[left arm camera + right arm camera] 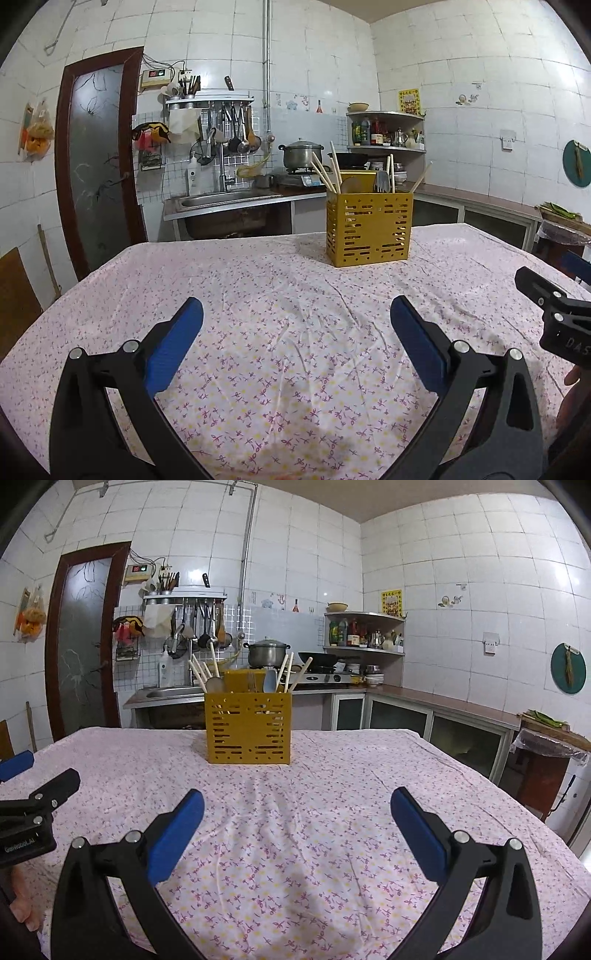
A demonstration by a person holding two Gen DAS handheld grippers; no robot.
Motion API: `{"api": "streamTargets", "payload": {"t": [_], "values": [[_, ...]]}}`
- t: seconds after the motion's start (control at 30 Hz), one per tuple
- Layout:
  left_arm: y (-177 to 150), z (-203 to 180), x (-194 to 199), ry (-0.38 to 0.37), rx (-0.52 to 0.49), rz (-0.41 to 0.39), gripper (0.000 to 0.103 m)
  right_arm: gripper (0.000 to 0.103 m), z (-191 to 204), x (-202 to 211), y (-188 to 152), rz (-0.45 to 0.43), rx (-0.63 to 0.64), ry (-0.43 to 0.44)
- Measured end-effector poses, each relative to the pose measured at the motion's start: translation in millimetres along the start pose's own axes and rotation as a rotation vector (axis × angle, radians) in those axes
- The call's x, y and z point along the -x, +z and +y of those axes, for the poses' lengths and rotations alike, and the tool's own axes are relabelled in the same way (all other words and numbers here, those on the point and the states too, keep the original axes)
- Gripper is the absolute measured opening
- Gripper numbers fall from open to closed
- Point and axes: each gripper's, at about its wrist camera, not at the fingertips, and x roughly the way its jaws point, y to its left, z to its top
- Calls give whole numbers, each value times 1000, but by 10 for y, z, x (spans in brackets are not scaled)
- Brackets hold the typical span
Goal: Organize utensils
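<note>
bare tablecloth before utensil holder

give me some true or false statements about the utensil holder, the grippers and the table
1. The yellow utensil holder stands upright on the floral tablecloth. True.
2. The left gripper is shut on a chopstick. False: it is open and holds nothing.
3. Wooden chopsticks stick out of the holder. True.
4. The right gripper touches the holder. False: it is open and well short of it.
5. Loose forks lie scattered on the tablecloth. False: no utensils show on the cloth.
</note>
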Motion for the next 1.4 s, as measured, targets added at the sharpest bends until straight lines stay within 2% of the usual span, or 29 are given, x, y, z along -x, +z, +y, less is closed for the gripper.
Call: {"api": "streamTargets", "payload": {"t": [0.67,1.4], "values": [[9,29,-3,-27,14,10,98,99,-43,-13,1,10,-20,-6],[8,3,49,-41,11,-12,98,99,-25,105,-14,-41,-14,-16]]}}
